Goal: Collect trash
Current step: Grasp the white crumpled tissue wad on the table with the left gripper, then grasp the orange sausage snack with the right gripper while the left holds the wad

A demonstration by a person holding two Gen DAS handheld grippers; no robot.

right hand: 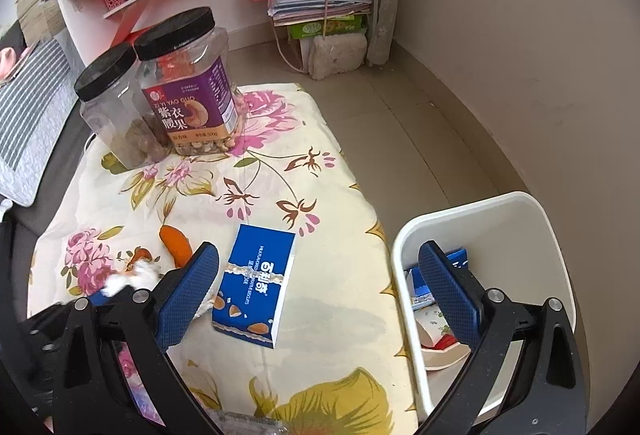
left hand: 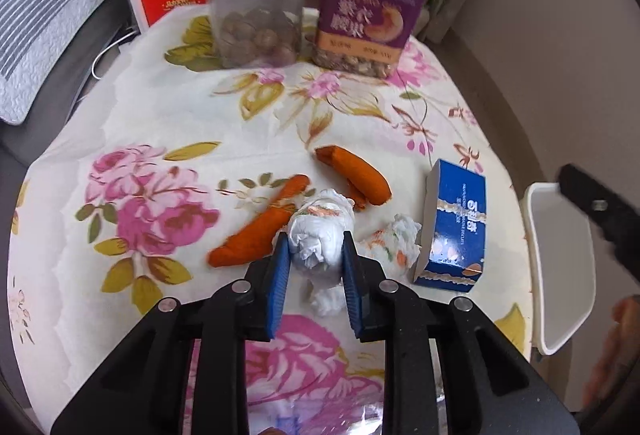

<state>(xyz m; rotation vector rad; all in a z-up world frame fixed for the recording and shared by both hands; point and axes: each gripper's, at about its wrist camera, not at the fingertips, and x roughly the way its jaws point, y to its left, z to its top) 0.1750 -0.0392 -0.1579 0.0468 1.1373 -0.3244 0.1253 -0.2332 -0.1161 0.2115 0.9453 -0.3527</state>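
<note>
Crumpled white tissue wad [left hand: 318, 235] sits low in the left wrist view's centre, pinched between the left gripper [left hand: 316, 255]'s ribbed blue pads; curled orange peels [left hand: 260, 231] lie beside it on the floral cloth-covered table [left hand: 160, 115]; a glossy blue cardboard box [left hand: 454, 227] stands at right. In the right wrist view, the right gripper [right hand: 320, 275] gapes wide, empty, between that box [right hand: 256, 287] and the smooth white plastic bin [right hand: 500, 235] at lower right.

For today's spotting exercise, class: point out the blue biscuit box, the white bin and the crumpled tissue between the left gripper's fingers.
blue biscuit box [right hand: 256, 287]: right wrist view, middle of its top face.
white bin [right hand: 486, 204]: right wrist view, far rim.
crumpled tissue [left hand: 316, 235]: left wrist view, centre of the wad.
</note>
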